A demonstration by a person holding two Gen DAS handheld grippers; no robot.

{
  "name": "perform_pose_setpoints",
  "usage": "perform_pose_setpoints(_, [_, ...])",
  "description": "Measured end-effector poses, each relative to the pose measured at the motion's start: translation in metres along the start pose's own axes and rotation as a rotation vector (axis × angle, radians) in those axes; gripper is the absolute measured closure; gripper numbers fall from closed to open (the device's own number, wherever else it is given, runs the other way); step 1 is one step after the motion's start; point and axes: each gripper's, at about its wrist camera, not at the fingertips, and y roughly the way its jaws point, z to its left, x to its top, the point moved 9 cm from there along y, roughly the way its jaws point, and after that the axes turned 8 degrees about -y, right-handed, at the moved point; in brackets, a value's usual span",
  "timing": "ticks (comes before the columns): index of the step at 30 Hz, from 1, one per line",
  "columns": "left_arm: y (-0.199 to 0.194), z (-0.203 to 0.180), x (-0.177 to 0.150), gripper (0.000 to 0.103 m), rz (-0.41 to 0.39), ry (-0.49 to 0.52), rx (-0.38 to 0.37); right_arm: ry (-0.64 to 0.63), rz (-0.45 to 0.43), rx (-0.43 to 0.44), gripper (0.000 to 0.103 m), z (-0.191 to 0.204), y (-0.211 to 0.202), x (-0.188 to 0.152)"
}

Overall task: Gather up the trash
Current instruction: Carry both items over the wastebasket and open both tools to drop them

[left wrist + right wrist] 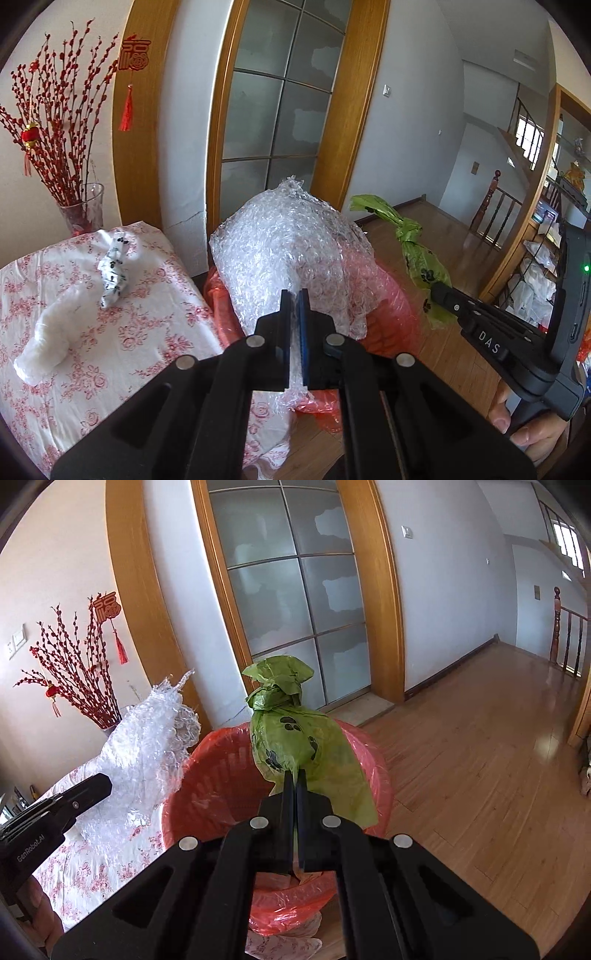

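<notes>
Two wads on floral tablecloth (122, 332) (pink), wooden floor (480, 760)

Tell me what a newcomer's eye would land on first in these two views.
First, the two bundles held up over the red-lined trash bin: the left gripper is clamped on a big wad of bubble wrap, and the right gripper pinches a knotted green bag with paw prints. Next, two white wads lying on the floral tablecloth left of the bin.

left tool (294, 295): jaws clamped | right tool (295, 775): jaws clamped, raised
</notes>
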Motion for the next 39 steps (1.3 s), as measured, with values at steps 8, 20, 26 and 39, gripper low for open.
perform_pose_setpoints(8, [0.032, -0.020, -0.006, 0.096, 0.047, 0.027, -0.041, 0.011, 0.015, 0.005, 0.101, -0.009, 0.010, -0.001])
perform_pose_setpoints(20, [0.036, 0.024, -0.020, 0.070, 0.065, -0.027, 0.061, -0.001, 0.055, 0.026, 0.059, -0.012, 0.019, -0.017])
perform_pose_setpoints(26, [0.013, 0.055, -0.023, 0.063, 0.031, -0.019, 0.160, 0.001, 0.058, 0.023, 0.059, -0.013, 0.017, -0.019])
perform_pose_setpoints(39, [-0.033, 0.166, -0.020, 0.054, 0.004, -0.127, 0.367, -0.060, 0.061, 0.072, 0.059, 0.029, 0.016, -0.022])
